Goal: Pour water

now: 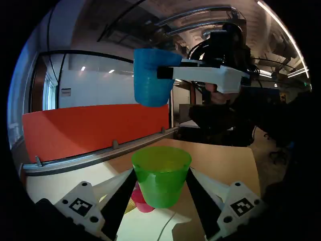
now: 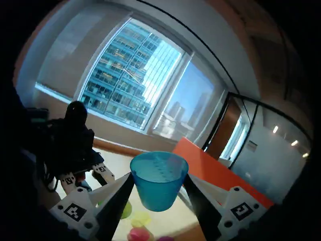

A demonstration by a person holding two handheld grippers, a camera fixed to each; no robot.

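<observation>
Green translucent plastic cup [image 1: 161,176] stands upright in the left gripper view, pinched at both sides by the fingers of the left tool [image 1: 161,181], which are closed to the cup's width. It looks empty. It hangs just above the pale wooden worktop [image 1: 224,156], with a small pink cup [image 1: 141,203] lying below it. Higher up and farther off, the right tool [image 1: 170,73] grips a blue translucent plastic cup [image 1: 149,80] by its rim end, roughly upright, against a long orange partition panel [image 1: 92,128].

In the right gripper view the blue translucent plastic cup [image 2: 159,182] sits upright between the right tool's [image 2: 159,186] fingers, both pressing on its wall. Its mouth faces the camera, with ridged marks inside. I cannot tell whether it holds water. Below lie a lime-green dish [image 2: 126,209] and a pink cup [image 2: 139,233] on the worktop, with a large window [image 2: 132,92] behind.

As I judge it, the step is the approach before pouring. Next, the blue cup's lip needs to be brought over the green cup's mouth and tipped slowly while the green cup is kept level.

The left gripper view gives the height gap between the two cups. The right gripper view gives the look into the blue cup.
</observation>
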